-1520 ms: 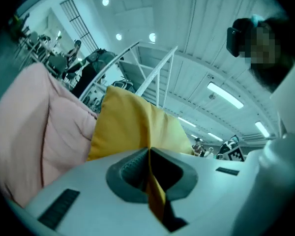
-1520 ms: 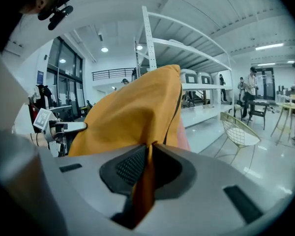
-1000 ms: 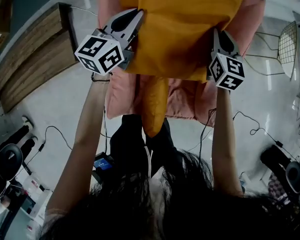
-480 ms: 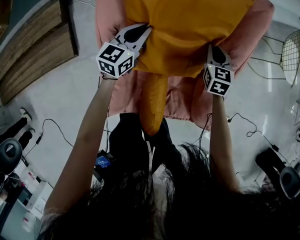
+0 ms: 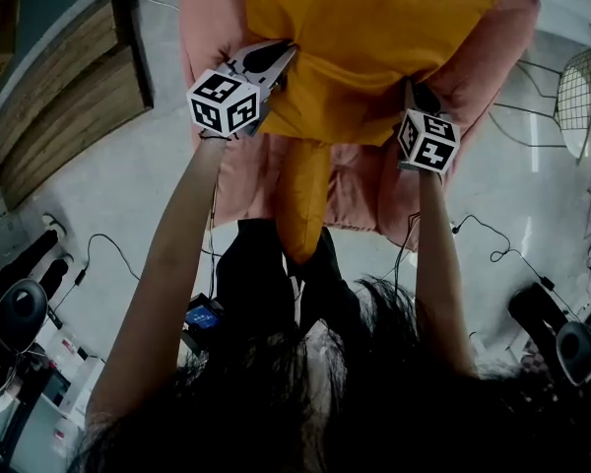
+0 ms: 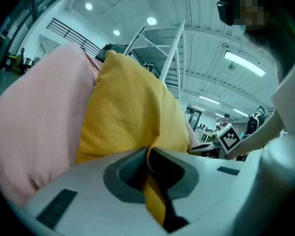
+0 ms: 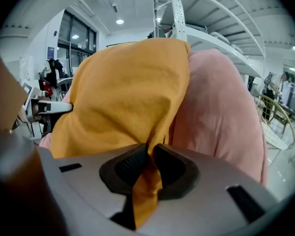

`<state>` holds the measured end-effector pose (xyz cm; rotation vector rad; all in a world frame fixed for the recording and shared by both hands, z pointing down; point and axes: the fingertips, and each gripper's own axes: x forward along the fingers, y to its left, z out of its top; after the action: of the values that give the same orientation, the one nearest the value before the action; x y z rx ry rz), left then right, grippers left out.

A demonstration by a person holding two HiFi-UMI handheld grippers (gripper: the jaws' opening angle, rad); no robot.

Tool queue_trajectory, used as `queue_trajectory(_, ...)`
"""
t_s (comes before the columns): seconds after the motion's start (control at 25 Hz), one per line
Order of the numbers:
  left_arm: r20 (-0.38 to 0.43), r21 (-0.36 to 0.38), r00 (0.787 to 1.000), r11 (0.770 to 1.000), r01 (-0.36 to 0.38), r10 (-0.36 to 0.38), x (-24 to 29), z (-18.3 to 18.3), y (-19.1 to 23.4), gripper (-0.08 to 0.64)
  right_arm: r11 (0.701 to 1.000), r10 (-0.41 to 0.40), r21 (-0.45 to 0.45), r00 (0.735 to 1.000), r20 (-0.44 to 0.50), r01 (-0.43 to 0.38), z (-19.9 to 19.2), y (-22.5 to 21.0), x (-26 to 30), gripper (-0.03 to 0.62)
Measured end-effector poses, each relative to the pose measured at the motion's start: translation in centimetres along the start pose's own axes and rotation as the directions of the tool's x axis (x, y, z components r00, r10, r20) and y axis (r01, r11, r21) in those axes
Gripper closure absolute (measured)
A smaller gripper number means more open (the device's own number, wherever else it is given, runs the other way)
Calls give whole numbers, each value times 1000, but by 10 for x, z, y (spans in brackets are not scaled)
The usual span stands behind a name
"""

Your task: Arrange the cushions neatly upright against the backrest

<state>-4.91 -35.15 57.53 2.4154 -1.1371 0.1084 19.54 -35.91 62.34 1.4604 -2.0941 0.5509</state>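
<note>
Both grippers pinch the lower edge of the yellow cushion (image 5: 364, 37) and hold it flat against the backrest of the pink armchair (image 5: 497, 52). The left gripper (image 5: 276, 59) has its fingers (image 6: 125, 170) closed tight on a fold of yellow fabric near the cushion's lower left corner. The right gripper (image 5: 417, 95) clamps its fingers (image 7: 129, 167) on a similar fold at the lower right corner. Gripping both corners probably keeps the cushion square and upright as it settles onto the back of the seat.

A second orange cushion (image 5: 303, 200), seen edge-on, lies across the front edge of the seat just below the first one. It looks like the next piece to stand up, and it crowds the space where the grippers work. A wooden platform (image 5: 69, 106) lies off the chair's left side, a wire chair (image 5: 576, 87) stands to the right, and cables (image 5: 108, 256) trail across the floor.
</note>
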Motion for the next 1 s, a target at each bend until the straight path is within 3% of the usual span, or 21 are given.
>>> queue_trajectory(0.12, 23, -53, 1000, 999, 2, -1, -9, 9, -8, 514, 997, -20, 71, 1000, -2, 20, 5, -4, -15, 535)
queue_trajectory(0.2, 43, -159, 998, 986, 49, -43, -23, 12, -18, 478, 994, -25, 103, 999, 20, 23, 7, -2, -32, 534)
queue_trajectory(0.28, 20, -208, 995, 973, 103, -101, -44, 0, -32, 417, 989, -10, 145, 999, 42, 4, 3, 6, -52, 534)
queue_trajectory(0.36, -77, -167, 989, 979, 115, -129, -69, -30, -45, 416, 982, 14, 187, 999, 49, -23, -10, 21, -74, 534)
queue_trajectory(0.44, -208, -117, 968, 986, 117, -139, -94, -70, -55, 417, 974, 41, 221, 999, 32, -47, -33, 41, -96, 534)
queue_trajectory(0.52, -288, -133, 945, 984, 120, -154, -115, -102, -66, 417, 965, 67, 253, 998, -7, -64, -64, 63, -116, 534)
queue_trajectory(0.68, -314, -221, 929, 966, 132, -198, -145, -135, -89, 417, 943, 112, 324, 988, -105, -73, -134, 109, -153, 534)
queue_trajectory(1.0, -380, -228, 873, 945, 233, -307, -182, -166, -131, 417, 887, 123, 461, 968, -219, -9, -234, 183, -221, 532)
